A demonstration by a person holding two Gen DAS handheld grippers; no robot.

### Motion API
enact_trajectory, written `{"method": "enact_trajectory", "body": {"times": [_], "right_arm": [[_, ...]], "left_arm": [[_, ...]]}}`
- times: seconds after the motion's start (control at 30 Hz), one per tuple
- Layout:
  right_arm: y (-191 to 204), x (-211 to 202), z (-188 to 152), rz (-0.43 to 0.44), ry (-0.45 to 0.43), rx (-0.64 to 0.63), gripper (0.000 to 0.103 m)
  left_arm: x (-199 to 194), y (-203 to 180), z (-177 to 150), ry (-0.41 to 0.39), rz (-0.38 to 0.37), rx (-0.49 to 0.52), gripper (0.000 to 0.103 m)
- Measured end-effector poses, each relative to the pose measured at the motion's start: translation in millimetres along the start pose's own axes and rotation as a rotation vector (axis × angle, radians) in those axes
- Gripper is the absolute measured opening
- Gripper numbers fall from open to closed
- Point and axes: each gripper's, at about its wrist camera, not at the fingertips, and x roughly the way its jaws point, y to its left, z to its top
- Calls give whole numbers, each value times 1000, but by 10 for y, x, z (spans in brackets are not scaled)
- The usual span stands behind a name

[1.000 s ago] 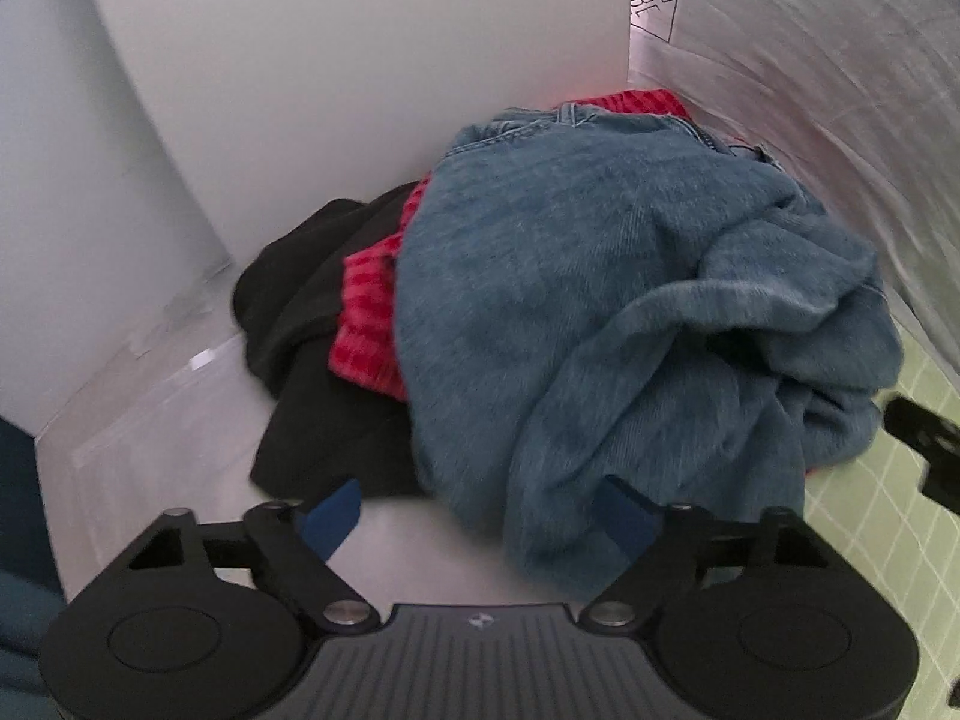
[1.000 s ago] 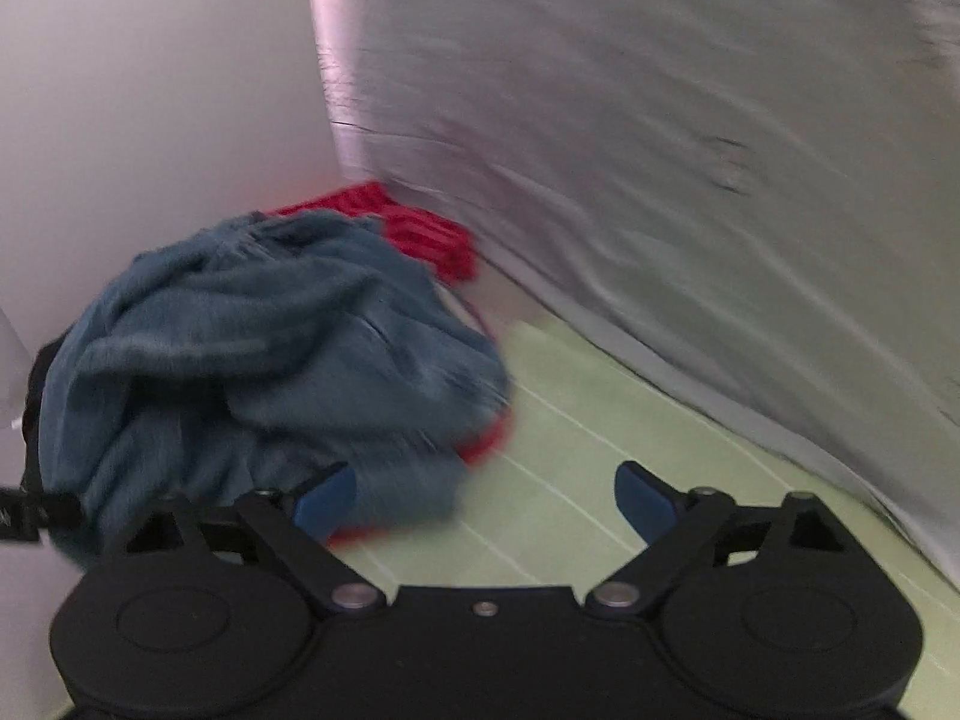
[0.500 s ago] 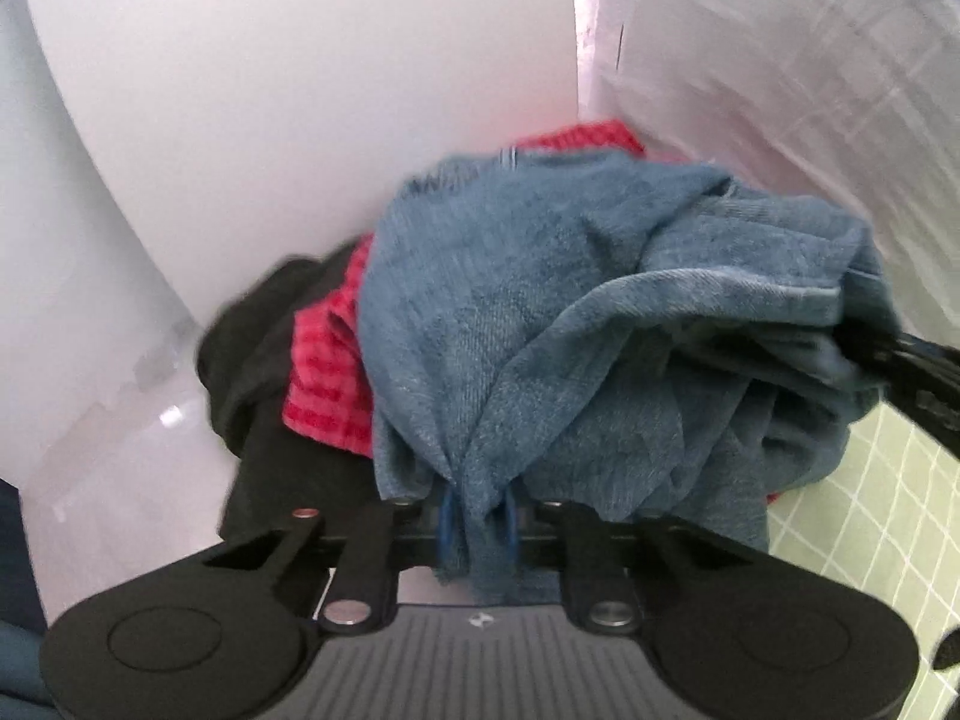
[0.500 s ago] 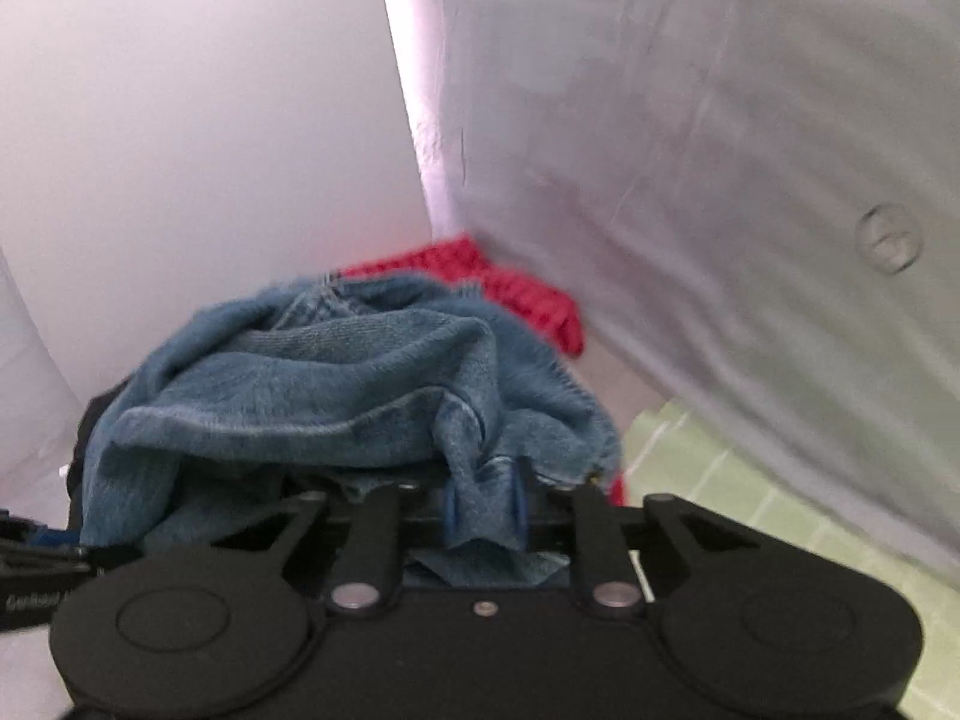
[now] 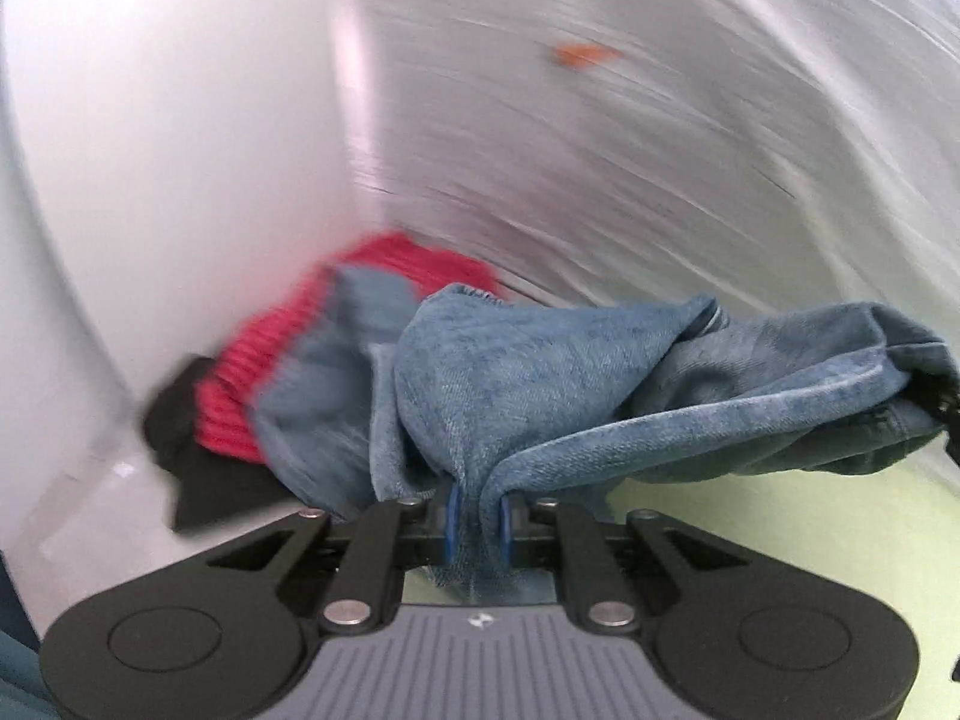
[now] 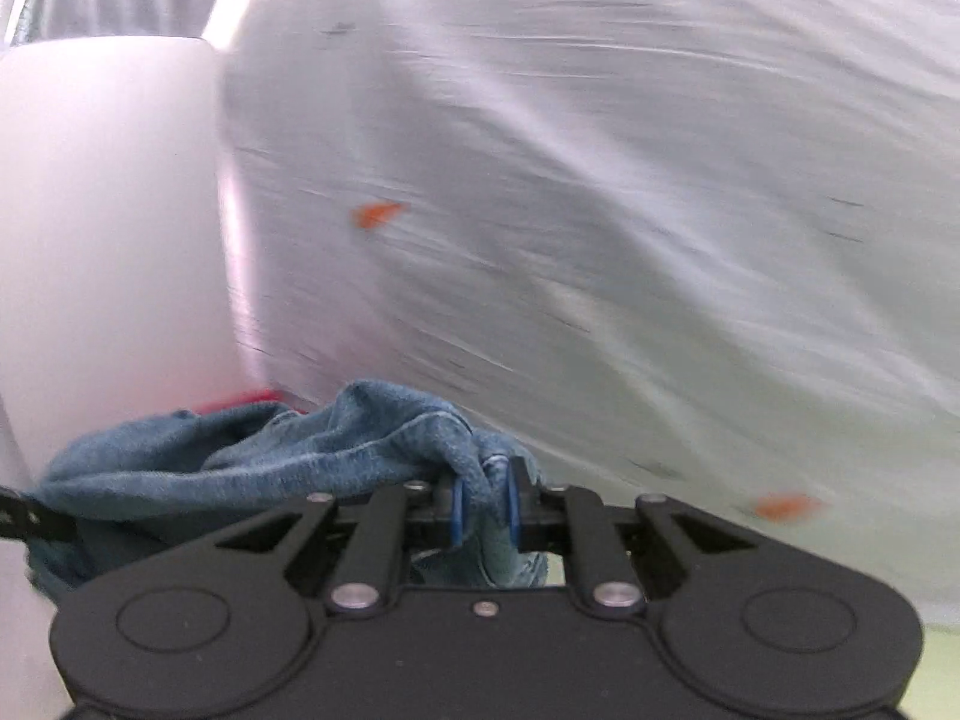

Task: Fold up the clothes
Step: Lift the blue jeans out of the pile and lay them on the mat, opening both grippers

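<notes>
Fingers (image 5: 453, 519) of the left gripper (image 5: 478, 519) and of the right gripper (image 6: 483, 507) are clamped on the blue denim garment (image 5: 540, 384), which spans sideways between them, above the red garment (image 5: 252, 372) and black garment (image 5: 180, 450)

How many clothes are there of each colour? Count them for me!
Blue: 1, the denim garment, pinched by the left gripper and the right gripper.
Red: 1, the red garment behind it.
Black: 1, the black garment at the left.
Total: 3 clothes.
</notes>
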Motion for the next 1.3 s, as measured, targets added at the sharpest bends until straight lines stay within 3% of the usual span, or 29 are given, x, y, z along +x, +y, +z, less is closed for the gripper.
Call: {"method": "enact_trajectory", "body": {"times": [0.1,0.23,0.43,0.57,0.67,0.8,0.9,1.07,1.2,1.3], "right_arm": [[-405,-410,-374,-104,83,56,14],[-905,-1011,-959,-227,205,129,14],[-1656,-1741,-1511,-377,282,227,14],[-2169,-2006,-1635,-499,281,231,15],[-2510,-2047,-1759,-568,315,255,16],[-2638,-2091,-1952,-603,399,233,22],[-2623,-2155,-2059,-601,420,267,36],[-2456,-2102,-2021,-586,397,251,45],[-2360,-2026,-1919,-622,391,244,58],[-2304,-2016,-1858,-668,384,269,59]], "left_arm": [[-42,-445,-391,93,-99,64,14],[-126,-1034,-926,197,-174,176,14],[-481,-1964,-1411,255,-316,332,15],[-765,-2507,-1576,259,-426,396,26],[-961,-2682,-1720,254,-491,424,29],[-938,-2651,-1734,223,-388,422,28],[-796,-2420,-1629,225,-289,344,29],[-655,-1916,-1452,251,-152,153,30],[-718,-1532,-1375,227,-67,90,40],[-683,-1288,-1354,225,-32,60,41]]}}
